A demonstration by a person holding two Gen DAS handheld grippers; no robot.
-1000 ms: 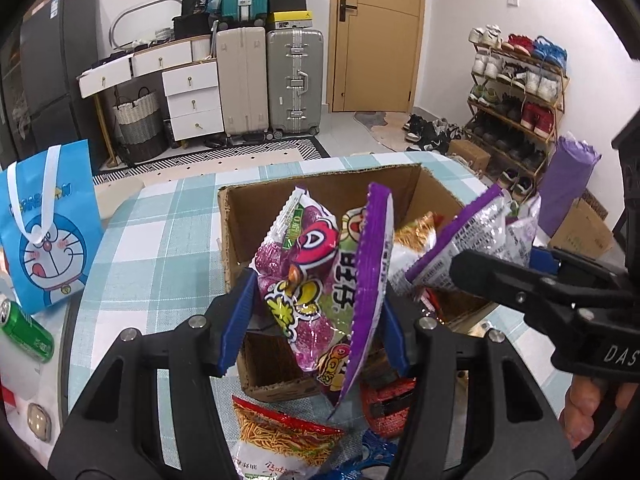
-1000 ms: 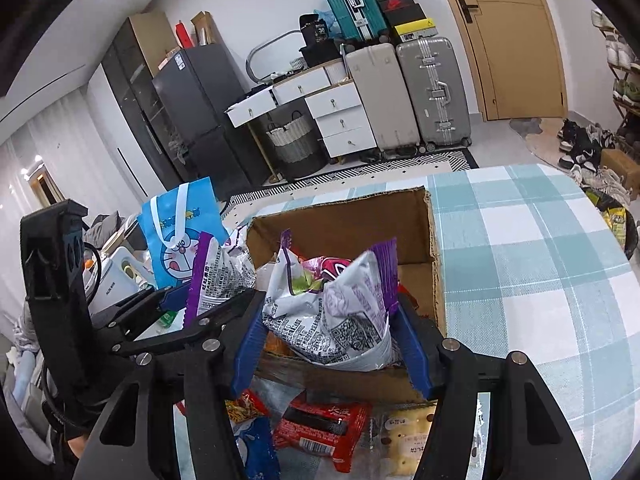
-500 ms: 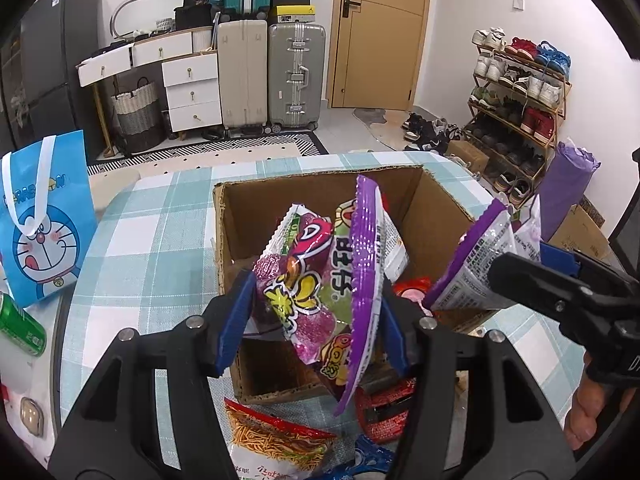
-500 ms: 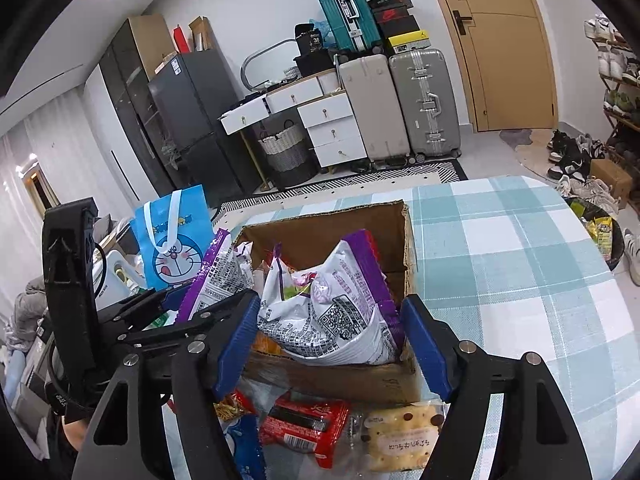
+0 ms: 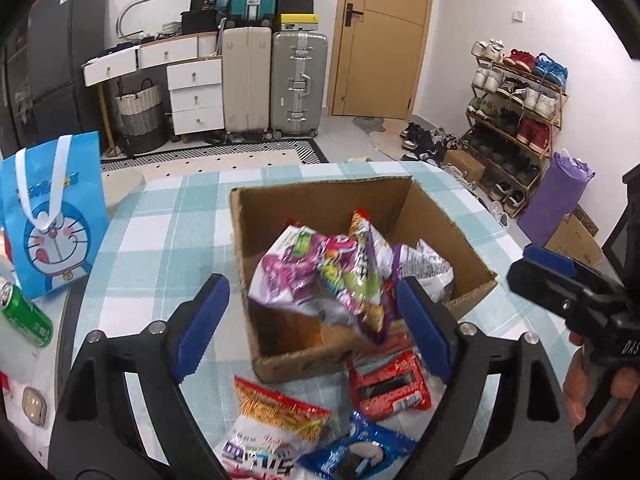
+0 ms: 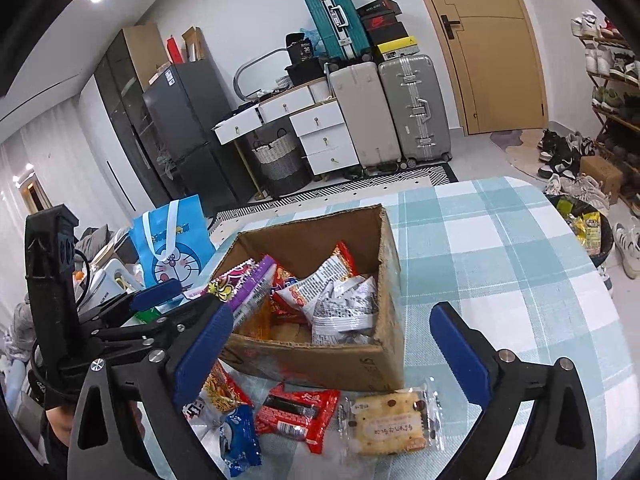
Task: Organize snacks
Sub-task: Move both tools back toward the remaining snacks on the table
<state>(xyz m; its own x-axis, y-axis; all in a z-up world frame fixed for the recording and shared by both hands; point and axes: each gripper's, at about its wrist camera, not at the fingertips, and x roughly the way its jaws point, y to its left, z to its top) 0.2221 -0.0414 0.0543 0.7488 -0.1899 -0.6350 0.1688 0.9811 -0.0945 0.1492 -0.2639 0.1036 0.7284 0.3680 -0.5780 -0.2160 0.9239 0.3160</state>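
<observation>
A round table with a blue-and-white checked cloth (image 6: 500, 264) fills the lower half of both wrist views, and on it stands an open cardboard box (image 6: 390, 320) that serves as the collecting place for the snacks. Inside the box lies a loose heap of packets: a purple-and-pink bag (image 5: 320, 276) is tumbling over the near wall, blurred, so whether it has fully settled cannot be told, and a silver-backed packet (image 6: 344, 308) rests against the right inner wall. The left gripper (image 5: 312, 324) has just been opening and its jaws stand apart, gripping nothing, the purple bag beyond them and free of the pads; the right gripper (image 6: 332, 352) has likewise just spread wide and is empty. Both hover at the box's near side, probably because each has let a packet drop in. Unsorted on the cloth before the box are a noodle bag (image 5: 280, 412), a red wafer pack (image 6: 298, 412), a biscuit pack (image 6: 390, 424) and a blue cookie pack (image 6: 240, 436).
</observation>
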